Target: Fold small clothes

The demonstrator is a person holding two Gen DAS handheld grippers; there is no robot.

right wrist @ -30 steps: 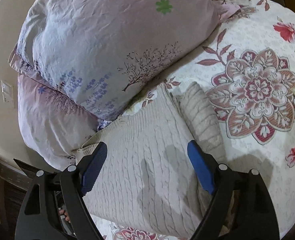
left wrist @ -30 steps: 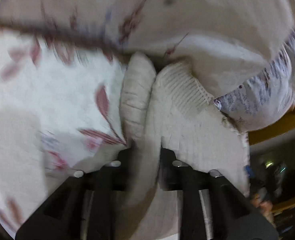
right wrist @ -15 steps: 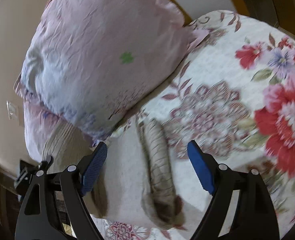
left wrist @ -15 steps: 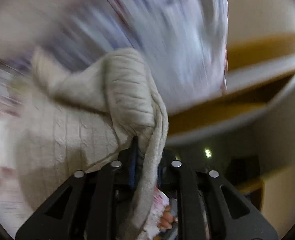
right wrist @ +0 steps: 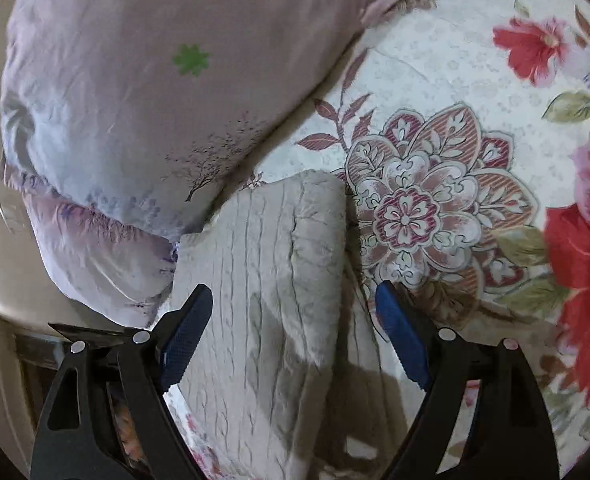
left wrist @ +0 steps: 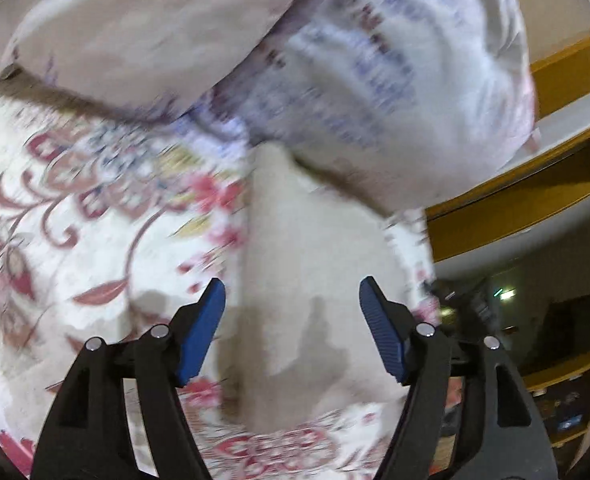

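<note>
A cream cable-knit sweater (right wrist: 279,280) lies folded on the floral bedspread (right wrist: 455,88), its far edge against the pillows. In the left wrist view the sweater (left wrist: 315,272) is blurred and lies flat under the fingers. My left gripper (left wrist: 293,320) is open and empty just above it. My right gripper (right wrist: 291,328) is open and empty above the sweater's near part, its blue pads on either side of the fold.
Two pale lilac pillows (right wrist: 143,92) are stacked at the head of the bed, also in the left wrist view (left wrist: 375,80). A wooden bed frame edge (left wrist: 535,200) runs at the right, with a dark room beyond.
My left gripper held a sweater fold, carried it over, then let go and opened. The sweater now lies folded flat. My right gripper stayed open and shifted over the sweater.
</note>
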